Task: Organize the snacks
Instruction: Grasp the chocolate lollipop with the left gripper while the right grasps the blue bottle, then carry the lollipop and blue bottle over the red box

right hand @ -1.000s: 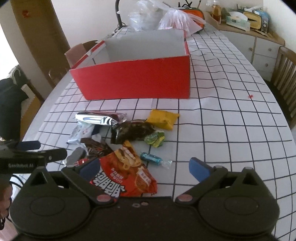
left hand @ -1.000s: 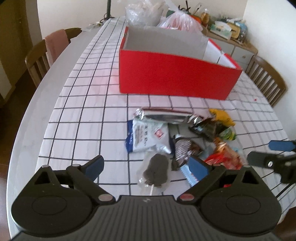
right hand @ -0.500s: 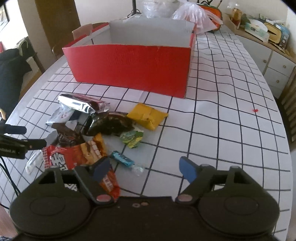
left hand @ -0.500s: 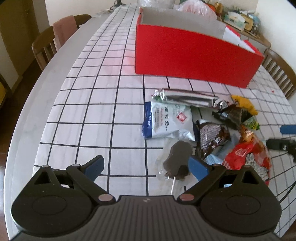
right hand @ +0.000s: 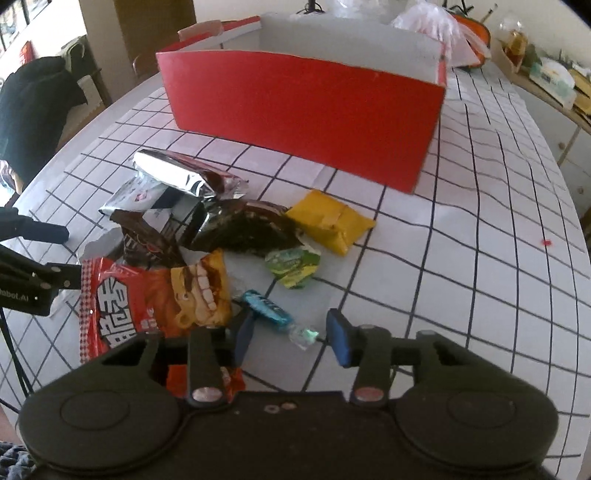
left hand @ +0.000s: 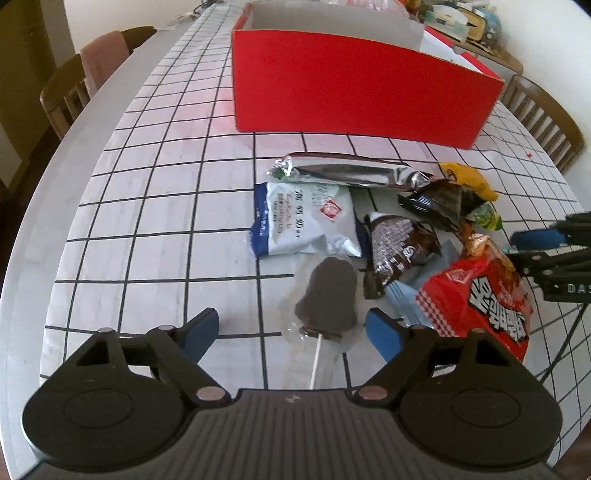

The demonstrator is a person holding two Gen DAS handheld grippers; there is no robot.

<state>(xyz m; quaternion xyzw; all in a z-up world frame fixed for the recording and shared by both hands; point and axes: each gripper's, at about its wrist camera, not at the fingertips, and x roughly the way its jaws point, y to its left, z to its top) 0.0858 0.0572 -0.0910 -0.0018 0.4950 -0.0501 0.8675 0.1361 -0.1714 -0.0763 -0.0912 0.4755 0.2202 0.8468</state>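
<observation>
A pile of snacks lies on the checked tablecloth in front of a red box (left hand: 354, 92), which also shows in the right wrist view (right hand: 306, 110). My left gripper (left hand: 291, 330) is open, its fingers either side of a wrapped chocolate lollipop (left hand: 328, 297). Beyond it lie a white-blue packet (left hand: 306, 221), a silver bar (left hand: 347, 173) and a brown packet (left hand: 399, 247). My right gripper (right hand: 291, 334) is open but narrower, around a small blue candy (right hand: 271, 312). A red chip bag (right hand: 147, 302), a green candy (right hand: 293, 264) and a yellow packet (right hand: 328, 219) lie close by.
Wooden chairs (left hand: 66, 92) stand at the table's left and right (left hand: 546, 122) sides. Plastic bags (right hand: 436, 26) sit behind the box. A sideboard with clutter (right hand: 550, 74) runs along the far right. A dark garment (right hand: 33, 107) hangs on a chair at left.
Both grippers have moved forward and lower toward the pile. The left now straddles the lollipop. The right gripper's fingers have narrowed around the blue candy.
</observation>
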